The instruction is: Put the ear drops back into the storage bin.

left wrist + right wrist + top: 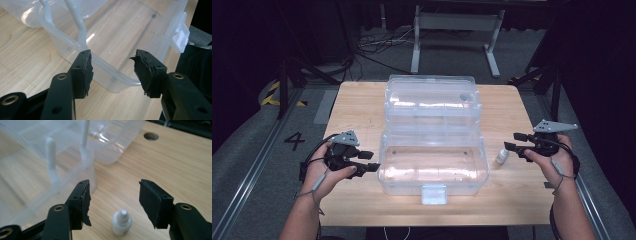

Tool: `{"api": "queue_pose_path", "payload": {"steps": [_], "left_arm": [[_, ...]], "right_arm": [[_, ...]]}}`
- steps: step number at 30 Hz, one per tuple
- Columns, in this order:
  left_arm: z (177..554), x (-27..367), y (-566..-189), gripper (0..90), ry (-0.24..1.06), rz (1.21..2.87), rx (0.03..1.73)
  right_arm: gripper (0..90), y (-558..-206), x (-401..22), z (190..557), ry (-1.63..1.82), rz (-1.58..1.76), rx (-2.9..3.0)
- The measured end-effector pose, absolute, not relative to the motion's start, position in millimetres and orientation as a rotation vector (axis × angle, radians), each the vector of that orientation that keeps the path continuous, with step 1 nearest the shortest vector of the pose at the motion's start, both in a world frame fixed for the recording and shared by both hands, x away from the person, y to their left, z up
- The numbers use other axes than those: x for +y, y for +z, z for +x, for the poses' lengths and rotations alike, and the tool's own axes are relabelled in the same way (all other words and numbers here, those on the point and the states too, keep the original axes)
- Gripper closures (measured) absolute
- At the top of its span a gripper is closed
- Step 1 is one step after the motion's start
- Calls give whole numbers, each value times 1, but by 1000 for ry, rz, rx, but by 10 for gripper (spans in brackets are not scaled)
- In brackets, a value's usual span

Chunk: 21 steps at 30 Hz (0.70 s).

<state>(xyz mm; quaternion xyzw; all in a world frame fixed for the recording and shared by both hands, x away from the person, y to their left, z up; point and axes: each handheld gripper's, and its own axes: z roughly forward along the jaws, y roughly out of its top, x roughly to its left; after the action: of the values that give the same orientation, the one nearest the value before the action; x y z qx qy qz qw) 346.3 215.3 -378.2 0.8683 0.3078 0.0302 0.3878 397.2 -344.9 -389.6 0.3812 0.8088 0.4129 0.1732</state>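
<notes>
From the high view, a clear plastic box (433, 162) sits open in the middle of the wooden table (357, 107), its lid (431, 97) thrown back toward the far edge and a pale latch (433, 194) on the near wall. At the left, the left gripper (371, 161) hovers just beside the box's left end, jaws spread, nothing between them. Over at the right, the right gripper (511, 140) points inward at a small white bottle (501, 157) standing upright on the table just beside the box's right end; its jaws are spread too.

On to the left gripper view: both black jaws stand well apart, and the box's rounded corner (117, 77) lies between and beyond them, with bare wood below. The pads (87, 71) are ragged and touch nothing.

Now the right gripper view: the jaws gape wide, and the little white bottle (121, 222) stands upright on the wood low between them, apart from either pad. The box wall (62, 170) rises at the left.
</notes>
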Motion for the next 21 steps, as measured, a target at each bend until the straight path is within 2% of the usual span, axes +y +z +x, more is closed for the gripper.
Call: {"api": "queue_pose_path", "payload": {"steps": [21], "left_arm": [[348, 216, -381, 482, 66, 2207, 798]], "right_arm": [[434, -437, -345, 415, 1007, 1181, 2425]]}}
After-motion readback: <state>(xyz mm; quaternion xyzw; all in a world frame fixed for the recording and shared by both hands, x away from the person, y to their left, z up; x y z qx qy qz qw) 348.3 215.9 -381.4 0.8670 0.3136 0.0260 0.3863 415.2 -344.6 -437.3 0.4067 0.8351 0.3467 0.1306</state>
